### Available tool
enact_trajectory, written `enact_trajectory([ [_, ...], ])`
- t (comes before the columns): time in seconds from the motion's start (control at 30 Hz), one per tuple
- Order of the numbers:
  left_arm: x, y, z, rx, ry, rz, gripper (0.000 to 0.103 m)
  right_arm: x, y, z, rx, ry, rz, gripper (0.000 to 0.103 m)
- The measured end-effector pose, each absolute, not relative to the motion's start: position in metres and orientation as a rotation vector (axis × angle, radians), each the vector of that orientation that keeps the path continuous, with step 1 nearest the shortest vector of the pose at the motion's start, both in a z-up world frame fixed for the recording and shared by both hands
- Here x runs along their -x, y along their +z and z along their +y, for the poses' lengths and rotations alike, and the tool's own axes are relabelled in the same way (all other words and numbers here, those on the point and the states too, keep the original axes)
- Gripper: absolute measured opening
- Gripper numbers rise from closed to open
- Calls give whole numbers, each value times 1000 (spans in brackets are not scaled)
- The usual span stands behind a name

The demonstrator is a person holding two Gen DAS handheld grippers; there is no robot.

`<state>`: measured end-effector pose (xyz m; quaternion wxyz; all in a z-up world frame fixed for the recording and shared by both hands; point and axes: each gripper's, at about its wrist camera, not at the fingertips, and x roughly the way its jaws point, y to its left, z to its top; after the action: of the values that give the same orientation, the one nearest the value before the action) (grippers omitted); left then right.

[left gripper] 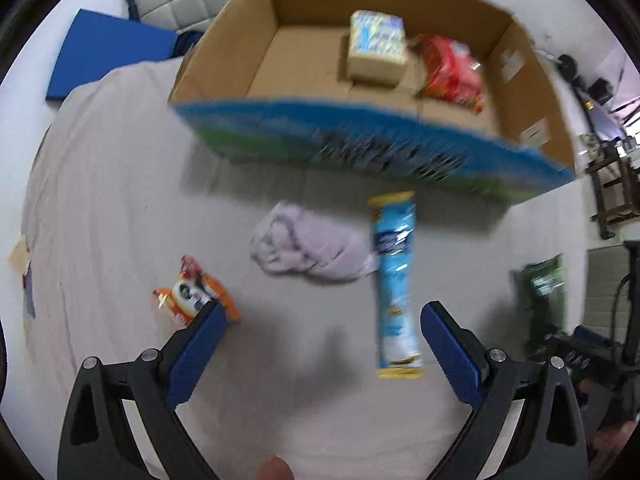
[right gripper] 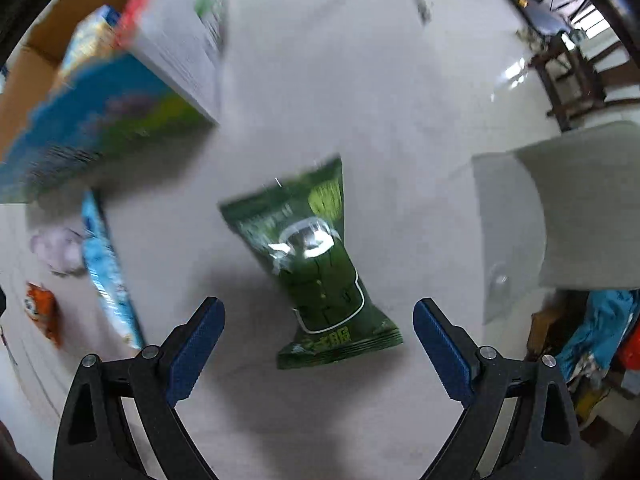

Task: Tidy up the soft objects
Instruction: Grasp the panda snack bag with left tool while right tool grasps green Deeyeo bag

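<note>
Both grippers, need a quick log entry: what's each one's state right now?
Left gripper: open, holding nothing.
Right gripper: open, empty, green packet lying between its fingers.

Bare cloth-covered table (left gripper: 120,184) lies open between the left gripper (left gripper: 322,312) fingers, spread wide. Obstructions ahead: a long blue packet (left gripper: 394,280) just inside the right finger, a lilac cloth bundle (left gripper: 304,244) touching its side, an orange packet (left gripper: 192,296) at the left fingertip. The cardboard box (left gripper: 400,152) wall blocks the far side; its left half floor is bare. The right gripper (right gripper: 318,308), also spread, has the green packet (right gripper: 312,256) lying between its fingers, with open cloth on both flanks.
</note>
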<state>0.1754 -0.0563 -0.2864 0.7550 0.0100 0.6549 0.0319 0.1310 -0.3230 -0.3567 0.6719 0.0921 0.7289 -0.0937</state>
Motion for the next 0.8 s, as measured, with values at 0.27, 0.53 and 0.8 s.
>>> enact_trajectory([
  [0.27, -153, -315, -31, -23, 99, 1491, 100, -131, -389, -314, -217, -235, 1681, 42],
  [0.53, -135, -310, 18, -168, 69, 1497, 100, -110, -359, -243, -152, -105, 1645, 38],
  [0.8, -153, -337, 58, -231, 51, 1562, 100, -92, -387, -198, -97, -70, 1706, 39],
])
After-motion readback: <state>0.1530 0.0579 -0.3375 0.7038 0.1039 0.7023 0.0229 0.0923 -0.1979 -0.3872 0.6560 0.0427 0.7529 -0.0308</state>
